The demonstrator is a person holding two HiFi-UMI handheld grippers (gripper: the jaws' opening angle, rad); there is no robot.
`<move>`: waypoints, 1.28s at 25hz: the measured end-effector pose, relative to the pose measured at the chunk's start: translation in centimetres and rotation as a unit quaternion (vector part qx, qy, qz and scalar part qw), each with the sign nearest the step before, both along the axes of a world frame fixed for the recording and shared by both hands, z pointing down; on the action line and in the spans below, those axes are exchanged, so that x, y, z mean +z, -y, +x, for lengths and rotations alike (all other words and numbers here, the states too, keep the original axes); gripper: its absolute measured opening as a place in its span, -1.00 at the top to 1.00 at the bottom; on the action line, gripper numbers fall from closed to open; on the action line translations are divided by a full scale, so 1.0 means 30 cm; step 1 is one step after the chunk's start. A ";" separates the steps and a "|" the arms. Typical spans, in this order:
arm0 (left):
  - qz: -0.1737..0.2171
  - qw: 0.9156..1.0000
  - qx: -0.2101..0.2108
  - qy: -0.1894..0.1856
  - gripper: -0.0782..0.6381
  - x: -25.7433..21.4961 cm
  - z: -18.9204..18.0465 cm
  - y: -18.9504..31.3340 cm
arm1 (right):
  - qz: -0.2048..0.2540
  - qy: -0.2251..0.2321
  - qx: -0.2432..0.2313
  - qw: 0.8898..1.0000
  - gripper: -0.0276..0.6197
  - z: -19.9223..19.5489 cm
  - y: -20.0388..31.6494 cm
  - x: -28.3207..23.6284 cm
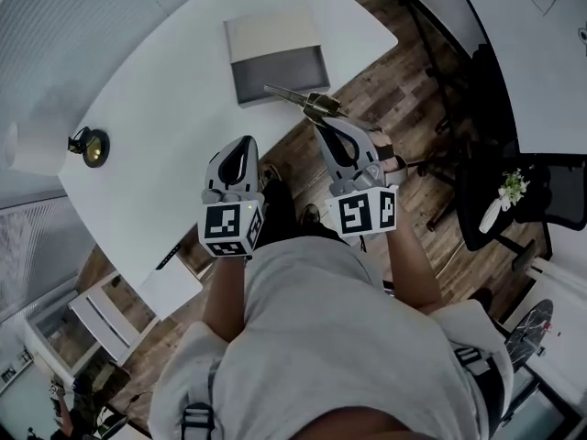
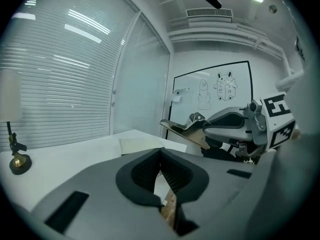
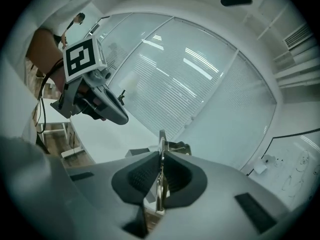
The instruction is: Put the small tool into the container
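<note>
Metal tool (image 1: pixel 295 96) pinched edge-on in right gripper (image 1: pixel 323 119), sticking out past tips. Container (image 1: pixel 278 74) just ahead on table (image 1: pixel 156 108). Left gripper (image 2: pixel 161 153) clenched on nothing, alongside. Risks: thin grip, so tool may pivot or slip; early release drops it on floor (image 1: pixel 413 108).

- The container (image 1: pixel 280 76) lies on the white surface (image 1: pixel 165 90). Its dark tray is uncovered, so entry from above is free.
- The right claw (image 1: pixel 323 122), clamped on the small tool (image 1: pixel 307 101), fills the air just beside the container's near right corner. The tool's tip overlaps the near rim.
- The left claw (image 1: pixel 246 143), jaws together with nothing between them, hangs on the container's near side, apart from it.
- Left of the container the surface is bare as far as a brass-footed lamp (image 1: pixel 92 148), well apart.
- Right of the container the surface ends, with wooden floor (image 1: pixel 404 90) below.
</note>
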State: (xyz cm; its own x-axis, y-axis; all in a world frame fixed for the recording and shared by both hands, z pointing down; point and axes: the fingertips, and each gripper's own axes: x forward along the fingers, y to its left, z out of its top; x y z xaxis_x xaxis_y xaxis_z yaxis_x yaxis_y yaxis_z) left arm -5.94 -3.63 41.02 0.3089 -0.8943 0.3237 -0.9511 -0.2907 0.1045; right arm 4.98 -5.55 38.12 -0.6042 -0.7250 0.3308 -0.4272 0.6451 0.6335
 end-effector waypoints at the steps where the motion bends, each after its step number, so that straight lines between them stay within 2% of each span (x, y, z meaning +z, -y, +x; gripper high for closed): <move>1: -0.005 1.000 0.001 -0.001 0.72 0.017 -0.017 0.017 | -0.001 -0.009 -0.003 1.000 0.78 -0.020 0.020 0.021; 11: -0.038 0.999 0.019 -0.016 0.72 0.139 -0.102 0.133 | -0.006 -0.083 -0.012 0.997 0.78 -0.136 0.147 0.158; 19: -0.051 0.998 0.018 -0.022 0.71 0.222 -0.114 0.165 | -0.022 -0.103 -0.006 0.994 0.78 -0.142 0.190 0.246; 32: -0.054 0.998 0.008 -0.027 0.72 0.296 -0.172 0.216 | -0.012 -0.137 -0.016 0.990 0.78 -0.215 0.296 0.339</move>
State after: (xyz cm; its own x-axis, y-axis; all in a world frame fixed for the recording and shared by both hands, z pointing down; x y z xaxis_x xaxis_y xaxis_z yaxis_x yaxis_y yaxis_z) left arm -11.09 -10.11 49.89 0.3422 -0.8498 0.4009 -0.9386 -0.2894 0.1878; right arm -1.47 -14.43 48.28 -0.5119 -0.6972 0.5019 -0.2212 0.6715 0.7072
